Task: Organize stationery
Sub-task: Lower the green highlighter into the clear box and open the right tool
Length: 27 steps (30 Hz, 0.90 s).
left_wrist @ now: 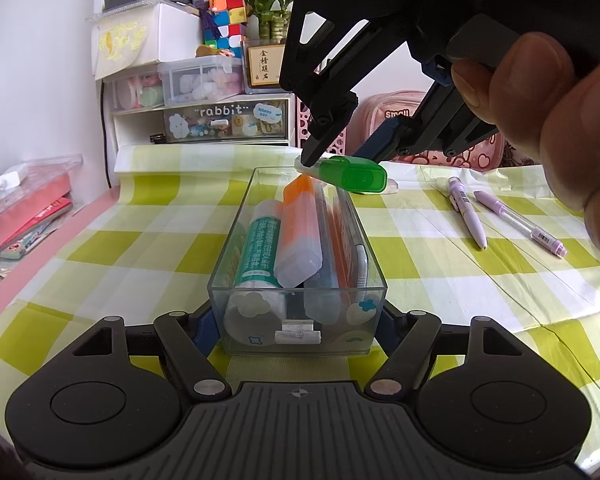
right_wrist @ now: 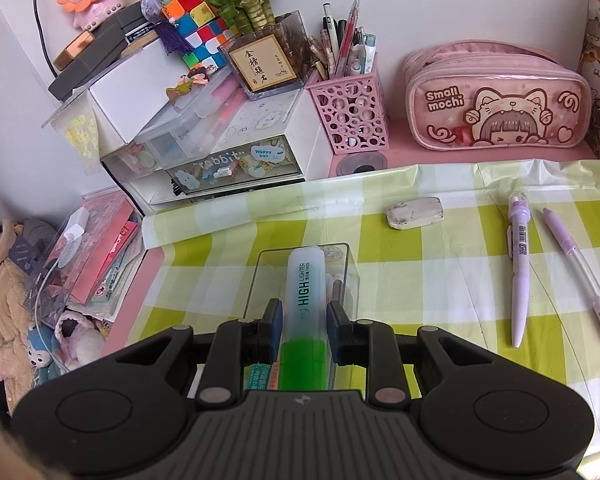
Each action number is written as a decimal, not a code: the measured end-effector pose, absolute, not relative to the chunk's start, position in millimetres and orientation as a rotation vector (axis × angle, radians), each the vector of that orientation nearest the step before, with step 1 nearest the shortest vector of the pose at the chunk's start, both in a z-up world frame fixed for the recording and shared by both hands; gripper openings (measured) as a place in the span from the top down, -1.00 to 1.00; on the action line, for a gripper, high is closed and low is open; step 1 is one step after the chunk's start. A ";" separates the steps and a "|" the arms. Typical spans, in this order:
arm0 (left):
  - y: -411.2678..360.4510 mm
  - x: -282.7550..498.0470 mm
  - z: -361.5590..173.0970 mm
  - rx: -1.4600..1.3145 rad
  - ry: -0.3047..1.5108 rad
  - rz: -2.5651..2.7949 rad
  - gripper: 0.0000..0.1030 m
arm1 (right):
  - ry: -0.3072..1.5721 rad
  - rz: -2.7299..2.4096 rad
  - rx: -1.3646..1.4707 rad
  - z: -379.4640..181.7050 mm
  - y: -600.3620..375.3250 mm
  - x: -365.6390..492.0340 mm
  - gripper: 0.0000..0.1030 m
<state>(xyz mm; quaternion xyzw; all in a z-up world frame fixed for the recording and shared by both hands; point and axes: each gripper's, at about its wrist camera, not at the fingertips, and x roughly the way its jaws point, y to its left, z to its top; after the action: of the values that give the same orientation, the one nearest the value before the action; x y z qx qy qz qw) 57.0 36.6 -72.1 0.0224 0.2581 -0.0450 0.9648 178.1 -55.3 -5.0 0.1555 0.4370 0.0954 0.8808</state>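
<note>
A clear plastic box [left_wrist: 236,236] sits on the green-checked cloth, and my left gripper [left_wrist: 296,330] is shut on its near end. Inside lie an orange highlighter [left_wrist: 300,232], a teal-labelled glue stick [left_wrist: 256,252] and other stationery. My right gripper [right_wrist: 303,320] is shut on a green highlighter [right_wrist: 305,288], with its pads on either side of the barrel. In the left wrist view the green highlighter [left_wrist: 348,174] hangs just above the box's far end, held by the right gripper [left_wrist: 342,156] with a hand behind it. In the right wrist view the box [right_wrist: 256,280] lies right under the highlighter.
Two purple pens [right_wrist: 518,272] [right_wrist: 576,276] and a worn eraser [right_wrist: 416,212] lie on the cloth to the right. At the back stand a pink pen holder [right_wrist: 352,112], a pink pencil case [right_wrist: 496,96] and a drawer unit [right_wrist: 228,160]. Books are piled at the left [right_wrist: 100,248].
</note>
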 end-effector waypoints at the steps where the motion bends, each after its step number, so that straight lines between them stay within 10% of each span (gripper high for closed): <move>1: 36.6 56.9 -72.1 0.046 0.522 -0.091 -0.40 | 0.908 0.186 0.312 -4.7 -54.4 178.3 0.65; 27: 36.6 57.1 -71.9 0.044 0.523 -0.091 -0.41 | 0.905 0.185 0.070 -7.4 -29.8 176.1 0.81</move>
<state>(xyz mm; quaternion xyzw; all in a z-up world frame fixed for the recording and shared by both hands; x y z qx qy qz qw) 57.1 36.6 -71.9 0.0218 0.2583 -0.0451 0.9648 176.1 -29.8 -7.4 0.0339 0.4365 0.0893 0.8946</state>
